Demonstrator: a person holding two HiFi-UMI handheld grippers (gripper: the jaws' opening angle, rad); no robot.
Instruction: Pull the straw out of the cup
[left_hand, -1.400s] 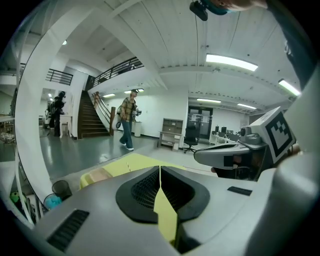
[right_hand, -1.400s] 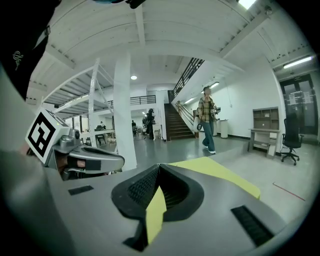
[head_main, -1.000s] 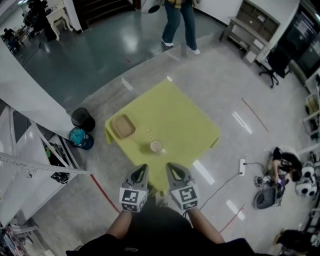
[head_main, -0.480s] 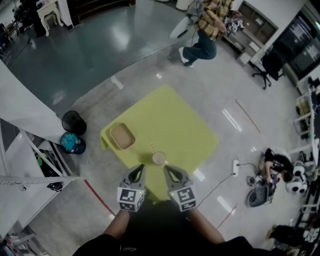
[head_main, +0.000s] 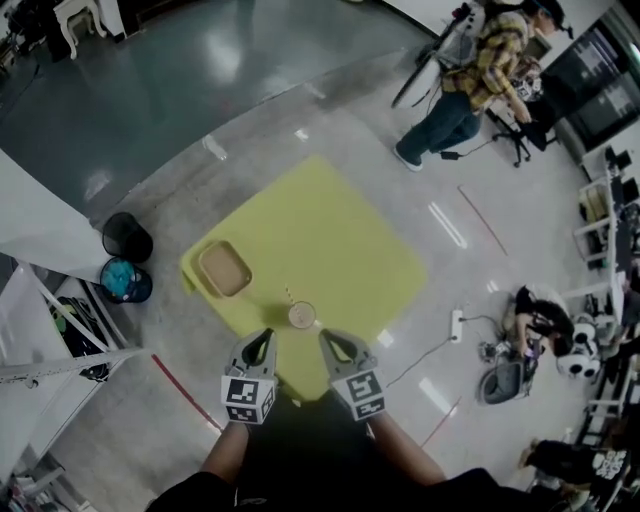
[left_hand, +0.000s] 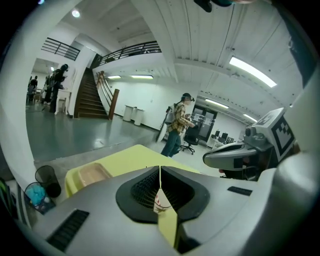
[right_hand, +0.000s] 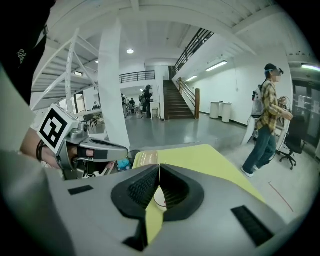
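My left gripper (head_main: 264, 340) and right gripper (head_main: 327, 340), jaws together and empty, hover near the paper cup (head_main: 301, 316) on the yellow table (head_main: 340, 240). Best to steady the cup with one, then pinch its straw (head_main: 289, 297) high.

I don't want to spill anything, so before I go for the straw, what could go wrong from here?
1. The left gripper and right gripper are both shut; going in like that would likely bump the cup rather than grip the thin straw.
2. Nothing holds the cup, which stands on the near part of the yellow table, so pulling the leaning straw one-handed might tip or drag it.
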